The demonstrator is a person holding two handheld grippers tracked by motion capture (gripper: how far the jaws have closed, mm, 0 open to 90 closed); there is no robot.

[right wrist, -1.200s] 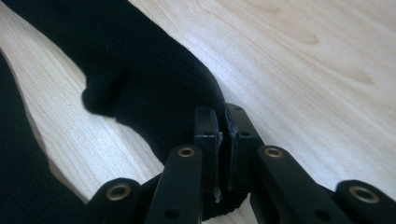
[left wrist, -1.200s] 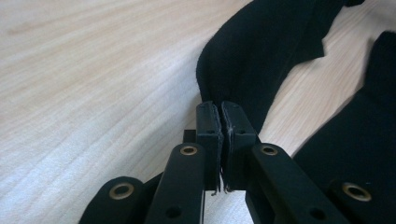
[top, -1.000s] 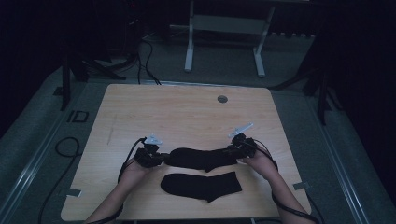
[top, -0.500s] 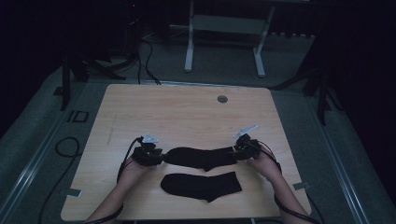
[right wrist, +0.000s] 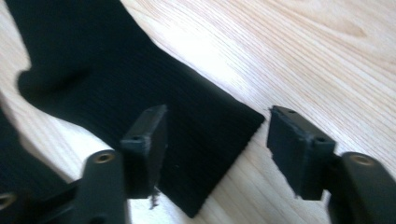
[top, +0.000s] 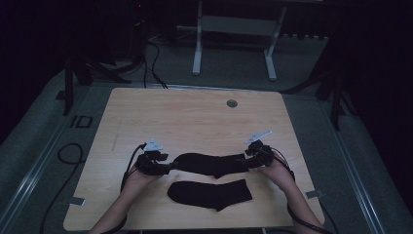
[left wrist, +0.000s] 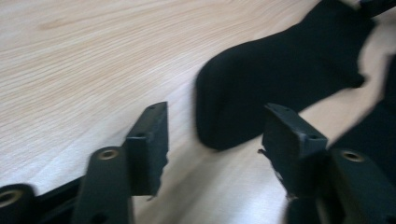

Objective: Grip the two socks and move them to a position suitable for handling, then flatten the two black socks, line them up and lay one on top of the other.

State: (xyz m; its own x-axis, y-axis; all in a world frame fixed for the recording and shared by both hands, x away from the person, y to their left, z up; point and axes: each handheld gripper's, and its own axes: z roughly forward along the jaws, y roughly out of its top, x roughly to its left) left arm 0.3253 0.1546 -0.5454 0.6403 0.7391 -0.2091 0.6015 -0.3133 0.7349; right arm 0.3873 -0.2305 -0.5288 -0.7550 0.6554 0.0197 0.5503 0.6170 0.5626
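Two black socks lie flat on the wooden table point(top: 195, 122). The farther sock point(top: 212, 164) stretches between my grippers; the nearer sock point(top: 210, 194) lies just in front of it. My left gripper point(top: 168, 167) is open at the sock's toe end point(left wrist: 280, 79); its jaws have just been opening and the toe lies just ahead of the pads point(left wrist: 149, 140), untouched. My right gripper point(top: 246, 158) is open too, its jaws just opened, with the ribbed cuff point(right wrist: 140, 79) lying on the table between them. The nearer sock shows at the edge point(left wrist: 373, 126) and corner point(right wrist: 18, 163).
A round grommet point(top: 232, 103) sits near the table's far edge. Tape strips mark the front corners point(top: 76, 201) point(top: 312, 194). Cables point(top: 63, 151) run on the floor at the left, and a metal frame point(top: 234, 44) stands beyond the table.
Both grippers have let go of the farther sock's ends, and it now rests flat on the table. The hands have hardly moved.
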